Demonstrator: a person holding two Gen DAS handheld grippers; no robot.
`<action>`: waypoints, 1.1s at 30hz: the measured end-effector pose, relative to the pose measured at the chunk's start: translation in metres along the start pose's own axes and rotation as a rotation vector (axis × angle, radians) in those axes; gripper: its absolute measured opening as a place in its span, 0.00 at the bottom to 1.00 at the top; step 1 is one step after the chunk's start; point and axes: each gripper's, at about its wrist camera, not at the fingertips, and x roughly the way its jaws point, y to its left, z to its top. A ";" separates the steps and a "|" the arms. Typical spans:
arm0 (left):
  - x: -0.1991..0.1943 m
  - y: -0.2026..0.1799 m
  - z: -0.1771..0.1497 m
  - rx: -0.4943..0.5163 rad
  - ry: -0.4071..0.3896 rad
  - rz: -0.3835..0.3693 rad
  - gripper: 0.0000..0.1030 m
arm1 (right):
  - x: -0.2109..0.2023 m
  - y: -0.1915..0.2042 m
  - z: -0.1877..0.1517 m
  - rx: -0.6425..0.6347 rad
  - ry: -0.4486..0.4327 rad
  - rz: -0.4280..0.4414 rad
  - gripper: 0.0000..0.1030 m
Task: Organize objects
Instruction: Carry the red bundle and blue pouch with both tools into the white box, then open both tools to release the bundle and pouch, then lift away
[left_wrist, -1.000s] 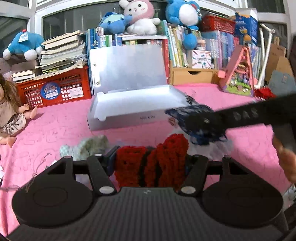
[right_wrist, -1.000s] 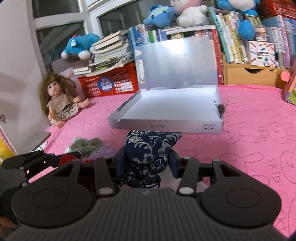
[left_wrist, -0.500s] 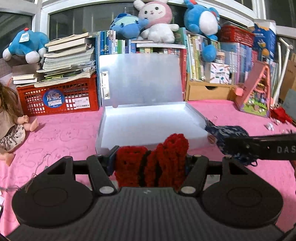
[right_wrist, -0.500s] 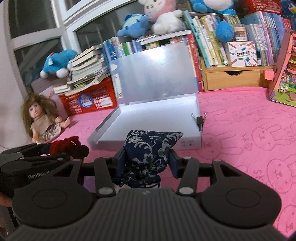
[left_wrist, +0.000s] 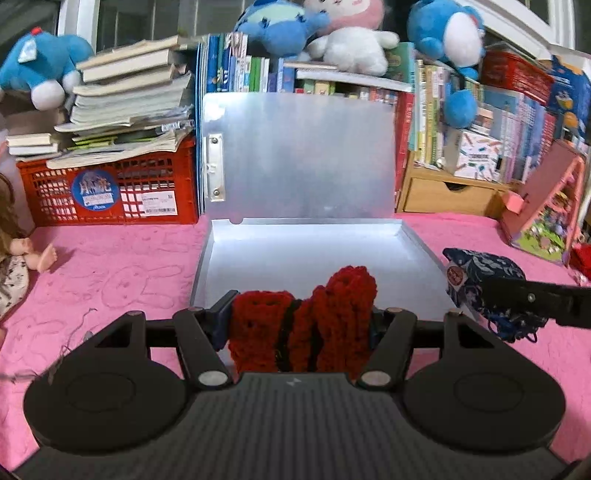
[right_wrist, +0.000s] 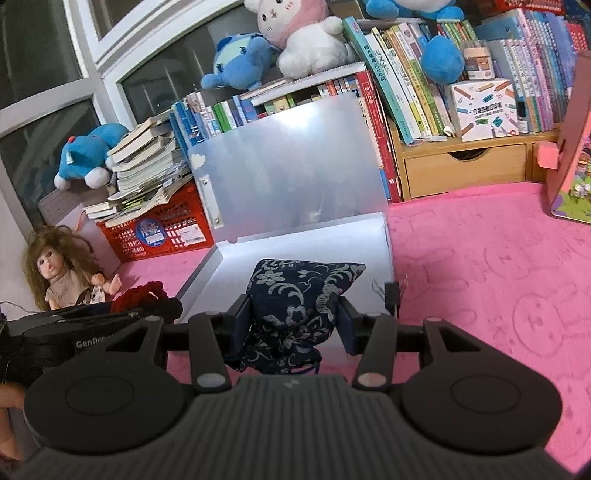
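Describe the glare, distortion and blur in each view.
Left wrist: fisheye bends the bookshelf; soft glare on the open box lid; edges blurred. Right wrist: brighter sheen on the box lid; window frame curves; floral pouch sharp.

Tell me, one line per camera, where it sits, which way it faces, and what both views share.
Left wrist: on the left gripper, facing the open grey box head-on; its fingers clamp a red knitted item; the right gripper enters from the right.
Right wrist: on the right gripper, facing the box from its right front corner, holding a blue floral pouch; the left gripper shows lower left.
Shared: box, red crate, bookshelf, doll.
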 end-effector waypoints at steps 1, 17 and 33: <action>0.008 0.002 0.008 -0.009 0.006 -0.001 0.67 | 0.006 -0.002 0.007 0.011 0.006 0.009 0.51; 0.124 0.016 0.033 -0.010 0.117 0.082 0.67 | 0.111 -0.016 0.026 0.018 0.103 -0.056 0.51; 0.158 0.009 0.009 0.059 0.201 0.097 0.69 | 0.135 0.001 0.006 -0.137 0.154 -0.117 0.51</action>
